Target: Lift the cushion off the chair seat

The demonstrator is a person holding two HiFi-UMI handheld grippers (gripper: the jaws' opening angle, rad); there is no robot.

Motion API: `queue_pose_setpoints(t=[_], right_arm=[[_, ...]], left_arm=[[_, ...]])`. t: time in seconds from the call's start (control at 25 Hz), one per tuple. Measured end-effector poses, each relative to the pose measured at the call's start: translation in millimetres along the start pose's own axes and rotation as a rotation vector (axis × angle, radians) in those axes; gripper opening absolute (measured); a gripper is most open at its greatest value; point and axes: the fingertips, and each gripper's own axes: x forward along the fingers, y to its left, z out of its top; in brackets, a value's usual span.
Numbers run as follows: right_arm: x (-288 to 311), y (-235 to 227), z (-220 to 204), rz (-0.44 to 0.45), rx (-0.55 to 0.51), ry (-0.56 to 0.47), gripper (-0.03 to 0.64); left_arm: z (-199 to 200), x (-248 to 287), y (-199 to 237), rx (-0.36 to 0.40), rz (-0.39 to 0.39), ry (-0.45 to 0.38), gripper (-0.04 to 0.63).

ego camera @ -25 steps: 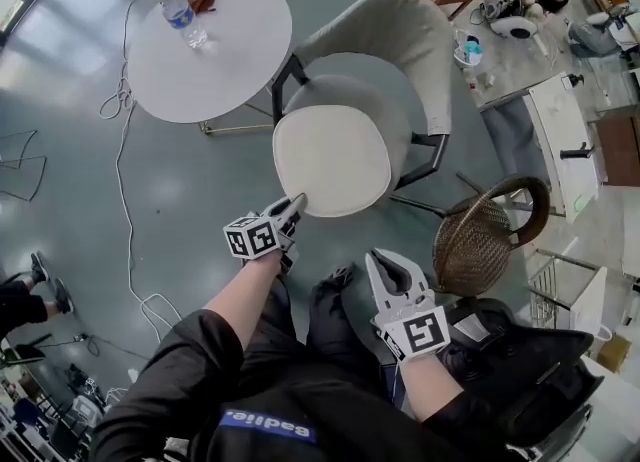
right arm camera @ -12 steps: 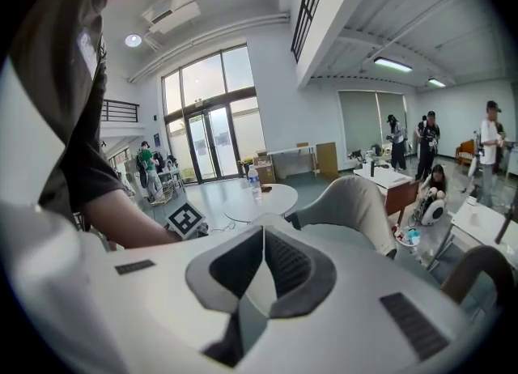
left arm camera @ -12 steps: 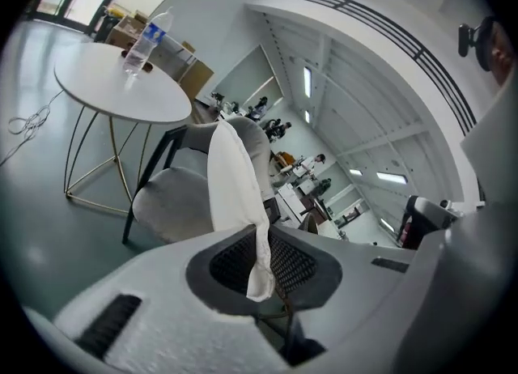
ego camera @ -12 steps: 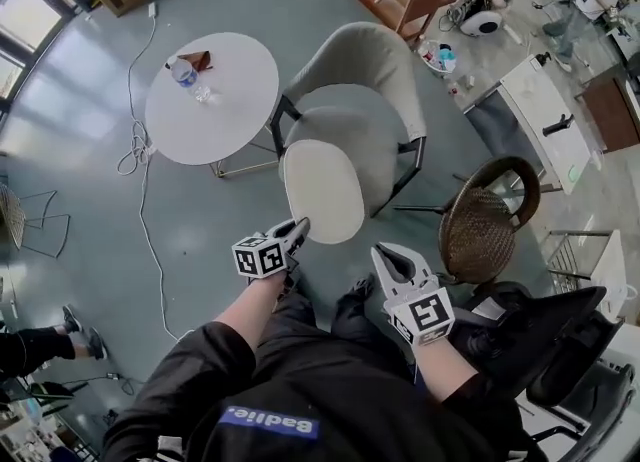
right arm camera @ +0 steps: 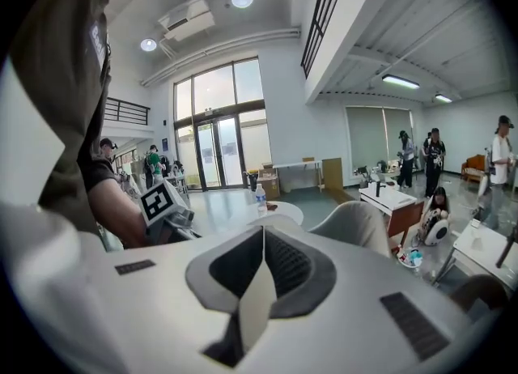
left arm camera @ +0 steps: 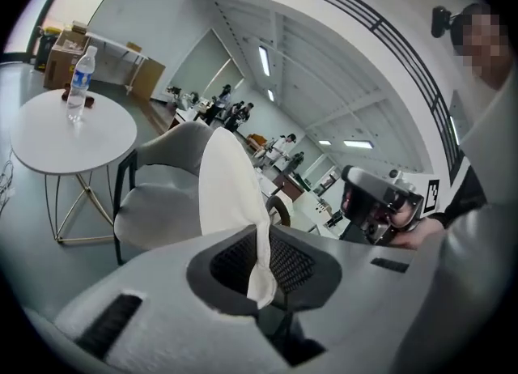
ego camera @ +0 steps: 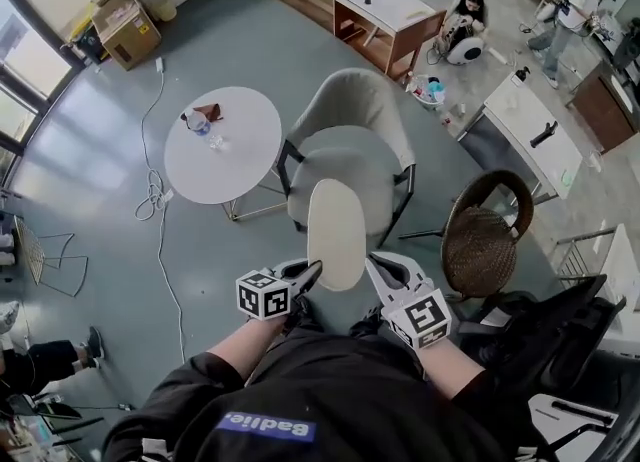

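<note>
The cream oval seat cushion (ego camera: 336, 225) hung in the air, turned up on its edge, in front of the grey upholstered chair (ego camera: 352, 110) with a black metal frame. In the head view it overlapped the front of the chair's bare grey seat (ego camera: 345, 168), and in the left gripper view it stood apart from that seat, rising upright out of the jaws. Both grippers held it by its lower end, one on each side.

The left gripper (ego camera: 312, 270), with its marker cube (ego camera: 262, 295) behind it, had its jaws closing. The cushion's lower corner was pinched and bunched between the dark ribbed pads (left arm camera: 291, 265). The right gripper (ego camera: 372, 262) had its jaws pressed onto the cushion's thin edge, which showed as a pale wedge between its pads (right arm camera: 290, 263). Black sleeves (ego camera: 200, 390) led back from both grippers to the person.

A round white table (ego camera: 240, 155) stood just left of the chair. It carried a clear plastic water bottle with a blue label (ego camera: 198, 122) and, beside that, a small brown object (ego camera: 209, 110) too small to identify. A white cable (ego camera: 158, 195) trailed across the grey-green floor (ego camera: 90, 230) left of the table. To the right of the grey chair, near it but apart, stood a brown wicker chair (ego camera: 483, 242)
</note>
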Motion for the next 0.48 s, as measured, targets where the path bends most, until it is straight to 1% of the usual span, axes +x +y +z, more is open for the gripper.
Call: queue_pose_setpoints(t=[0.24,0.36,0.48], right_arm=[[-9.6,5.9,24.6,0.016,-0.003,-0.055,0.029],[-14.6,9.6,31.2,0.029,-0.01,-0.065,0.029],[-18.7,12.8,35.4,0.047,-0.019,-0.071,0.029]], left_arm=[[39.6,-17.1,-61.0,0.123,-0.056,-0.064,0.041],[58.7,-23.9,-85.1,0.18,-0.066,-0.105,0.041],[75.5,-29.7,-103.8,0.217,-0.072,-0.146,0.041]])
